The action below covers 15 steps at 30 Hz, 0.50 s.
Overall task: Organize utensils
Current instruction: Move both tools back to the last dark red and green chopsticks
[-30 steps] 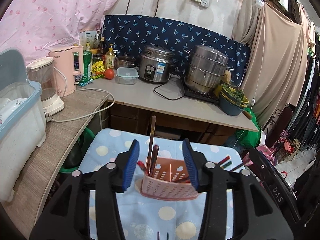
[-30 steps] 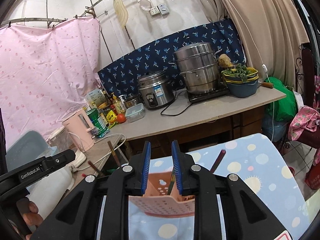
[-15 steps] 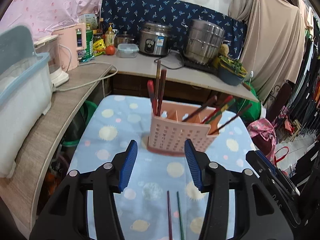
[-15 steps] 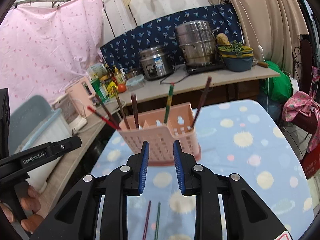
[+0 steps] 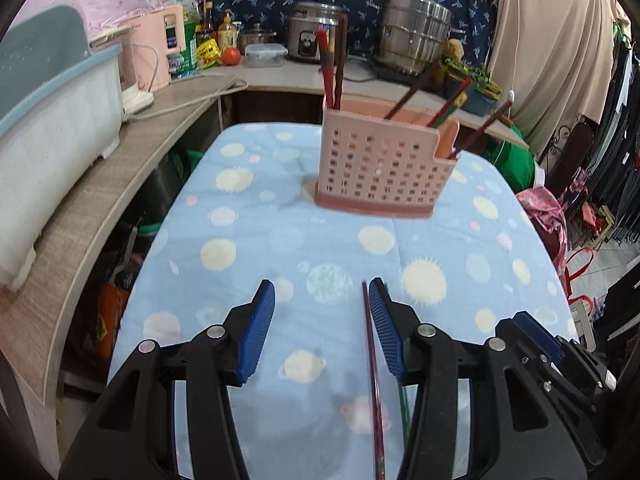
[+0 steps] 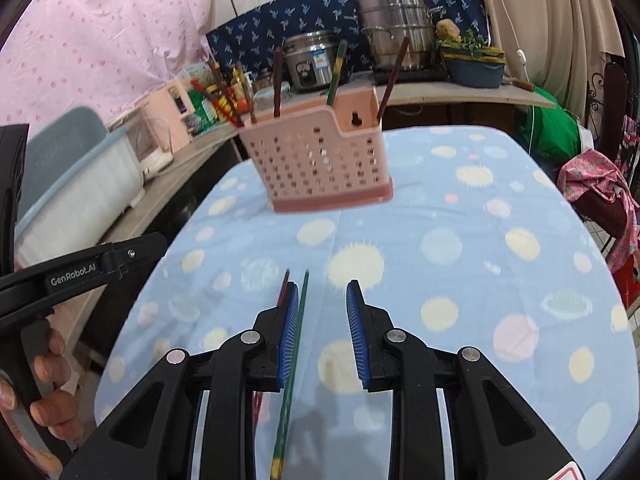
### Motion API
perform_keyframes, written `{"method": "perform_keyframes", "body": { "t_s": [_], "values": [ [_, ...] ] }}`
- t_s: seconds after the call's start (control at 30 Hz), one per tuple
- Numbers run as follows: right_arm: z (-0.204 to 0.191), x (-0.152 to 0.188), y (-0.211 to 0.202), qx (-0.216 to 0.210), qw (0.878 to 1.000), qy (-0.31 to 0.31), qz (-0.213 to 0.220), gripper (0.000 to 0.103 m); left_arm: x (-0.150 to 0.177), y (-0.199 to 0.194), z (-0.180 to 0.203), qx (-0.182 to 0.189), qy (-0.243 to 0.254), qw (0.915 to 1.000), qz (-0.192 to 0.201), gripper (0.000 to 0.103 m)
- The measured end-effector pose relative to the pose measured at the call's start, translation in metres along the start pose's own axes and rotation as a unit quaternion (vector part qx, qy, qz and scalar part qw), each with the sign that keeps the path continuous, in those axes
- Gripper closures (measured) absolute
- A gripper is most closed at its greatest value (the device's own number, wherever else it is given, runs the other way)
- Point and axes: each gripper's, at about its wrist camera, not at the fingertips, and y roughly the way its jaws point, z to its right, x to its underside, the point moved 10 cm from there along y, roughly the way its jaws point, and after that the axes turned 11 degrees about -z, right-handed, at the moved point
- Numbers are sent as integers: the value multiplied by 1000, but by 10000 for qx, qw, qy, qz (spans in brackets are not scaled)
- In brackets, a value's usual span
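Note:
A pink perforated utensil holder (image 5: 380,168) stands on the blue spotted cloth (image 5: 248,240), with several chopsticks leaning in it; it also shows in the right wrist view (image 6: 320,164). A dark red chopstick (image 5: 372,376) lies on the cloth by my left gripper's right finger. A green chopstick (image 6: 292,364) lies beside it, along the inner side of my right gripper's left finger. My left gripper (image 5: 322,328) is open and empty. My right gripper (image 6: 322,332) is open and empty. Both hover low over the near cloth.
A grey wooden counter (image 5: 80,208) runs along the left with a white and blue bin (image 5: 44,128) and a pink kettle (image 5: 156,56). The back counter holds a rice cooker (image 5: 312,32) and a steel pot (image 5: 416,40). Clothes hang at right.
Both grippers have pulled back from the holder and dropped toward the near cloth. The right gripper has opened wider. The two loose chopsticks now lie between the fingers.

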Motion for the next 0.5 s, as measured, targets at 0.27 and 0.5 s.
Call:
{"method": "perform_keyframes", "body": {
  "t_s": [0.27, 0.5],
  "values": [
    [-9, 57, 20, -61, 9985, -43, -535, 78, 51, 24, 3, -37, 103, 9989, -465, 57],
    [-20, 87, 30, 10, 9966, -237, -786, 78, 81, 39, 2, -92, 159, 9972, -723, 57]
  ]
}}
